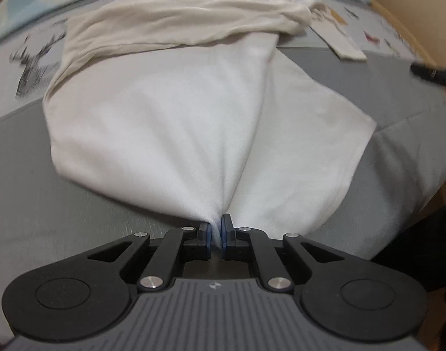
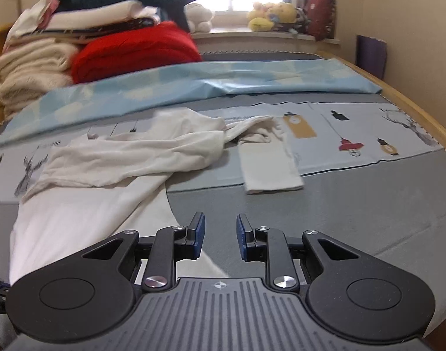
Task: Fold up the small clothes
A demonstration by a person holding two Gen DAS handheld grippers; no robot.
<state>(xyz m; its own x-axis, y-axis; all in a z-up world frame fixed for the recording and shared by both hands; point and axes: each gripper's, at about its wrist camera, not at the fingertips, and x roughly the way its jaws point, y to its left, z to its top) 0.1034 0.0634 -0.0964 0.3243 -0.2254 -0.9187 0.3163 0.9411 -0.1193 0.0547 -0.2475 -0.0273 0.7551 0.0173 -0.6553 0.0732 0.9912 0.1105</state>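
A cream-white garment (image 1: 170, 111) lies spread on the grey bed cover, its upper part bunched into folds. My left gripper (image 1: 216, 232) is shut on the garment's near corner, and the cloth rises in a taut peak to the blue pads. In the right wrist view the same garment (image 2: 120, 158) sprawls left of centre, one sleeve (image 2: 269, 166) stretched out flat to the right. My right gripper (image 2: 220, 232) hovers over bare grey cover beside the garment's lower edge, its jaws partly apart with nothing between them.
A light blue sheet (image 2: 193, 84) crosses the bed behind the garment. Stacked folded blankets and a red one (image 2: 135, 49) sit at the far left. Plush toys (image 2: 269, 14) line the windowsill. The bed's wooden edge (image 2: 422, 117) runs along the right.
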